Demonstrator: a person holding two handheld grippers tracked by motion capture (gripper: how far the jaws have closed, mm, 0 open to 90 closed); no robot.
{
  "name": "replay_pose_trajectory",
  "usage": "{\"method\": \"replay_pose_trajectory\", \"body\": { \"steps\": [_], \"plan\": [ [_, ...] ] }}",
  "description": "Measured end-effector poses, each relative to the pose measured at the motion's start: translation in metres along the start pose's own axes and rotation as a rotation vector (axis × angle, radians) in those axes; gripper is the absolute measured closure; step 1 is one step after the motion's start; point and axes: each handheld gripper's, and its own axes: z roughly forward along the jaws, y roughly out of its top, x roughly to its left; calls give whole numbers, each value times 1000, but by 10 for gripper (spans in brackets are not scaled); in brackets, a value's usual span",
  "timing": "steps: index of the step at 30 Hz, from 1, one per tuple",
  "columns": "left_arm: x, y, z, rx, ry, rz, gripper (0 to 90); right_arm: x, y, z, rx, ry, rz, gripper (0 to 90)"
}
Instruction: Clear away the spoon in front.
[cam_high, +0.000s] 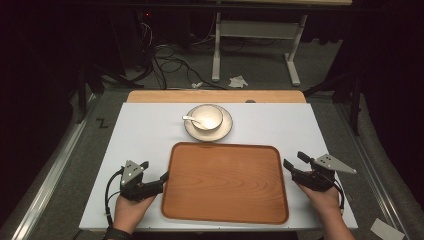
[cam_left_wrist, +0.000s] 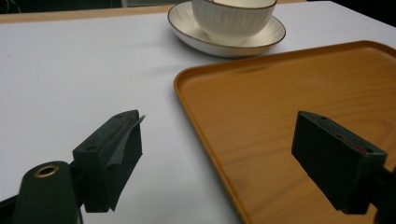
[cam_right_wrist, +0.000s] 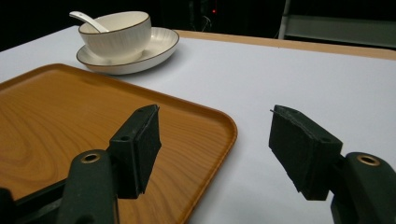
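White tabletop (cam_high: 145, 130), tray (cam_high: 225, 182) edges straddled by gaping left gripper (cam_high: 156, 171), right gripper (cam_high: 294, 161).

The tray (cam_high: 225, 182) looks like wood with visible grain and a smooth, semi-gloss finish. The bowl (cam_high: 207, 116) and saucer (cam_high: 224, 131) look like glazed ceramic, cream, glossy, with a thin dark rim line; the bowl's outer wall is ribbed. The spoon (cam_high: 191, 119) looks like glossy white ceramic. The table cover (cam_high: 140, 135) is white, smooth and matt. The left gripper (cam_left_wrist: 217, 144) and right gripper (cam_right_wrist: 215, 140) are matt black plastic with brass-coloured inserts.
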Motion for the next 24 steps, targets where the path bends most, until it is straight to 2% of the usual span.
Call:
{"method": "replay_pose_trajectory", "body": {
  "steps": [2,5,6,10,13,20,24],
  "plan": [
    [-1,-1,4,19,-2,-1,164,2,2,-2,-13,11,-15,339],
    [-2,-1,8,28,-3,-34,164,3,2,-4,-15,22,-20,336],
    [-2,1,10,27,-3,-41,164,2,2,-5,-22,26,-37,335],
    [-5,11,22,44,5,-23,168,-2,2,-12,-41,24,-13,333],
    [-8,20,34,62,3,6,169,-5,1,-12,-31,26,-13,333],
    [-8,41,63,42,-1,-21,178,-4,0,-17,-35,35,-13,333],
    [-6,53,79,41,-5,-22,181,-5,-2,-20,-38,31,-18,333]
  ]
}}
